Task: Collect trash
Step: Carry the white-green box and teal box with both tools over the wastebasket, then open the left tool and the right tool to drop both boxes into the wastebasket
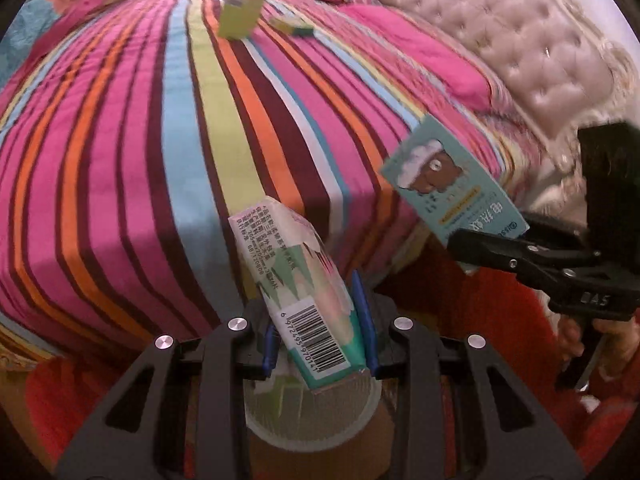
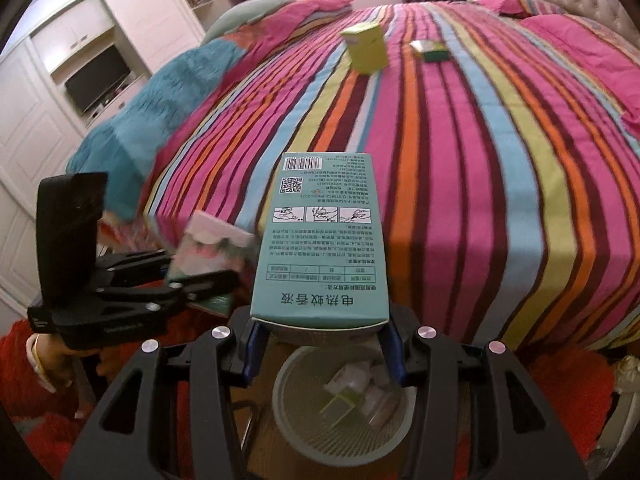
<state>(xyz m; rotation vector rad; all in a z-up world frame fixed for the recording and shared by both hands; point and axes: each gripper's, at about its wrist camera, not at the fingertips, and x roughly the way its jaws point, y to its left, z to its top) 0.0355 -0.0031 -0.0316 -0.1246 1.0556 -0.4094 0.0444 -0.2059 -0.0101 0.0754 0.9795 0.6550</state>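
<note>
My left gripper (image 1: 320,344) is shut on a soft tissue pack (image 1: 296,280) with a barcode, held just above the pale mesh waste basket (image 1: 316,420). My right gripper (image 2: 322,350) is shut on a teal cardboard box (image 2: 324,240) printed with text, over the same basket (image 2: 296,412), which holds several bits of trash. From the left wrist view, the right gripper (image 1: 468,244) and its teal box (image 1: 448,184) show at the right. The right wrist view has the left gripper (image 2: 192,280) with the tissue pack (image 2: 212,252) at the left. A yellow-green box (image 2: 366,50) and a small green packet (image 2: 430,50) lie far up the bed.
The striped bedspread (image 2: 460,160) fills the middle of both views. A tufted headboard (image 1: 500,40) and pink pillows (image 1: 420,60) are at the far right. A red rug (image 2: 32,360) lies around the basket. White cabinets with a television (image 2: 96,78) stand beyond the bed.
</note>
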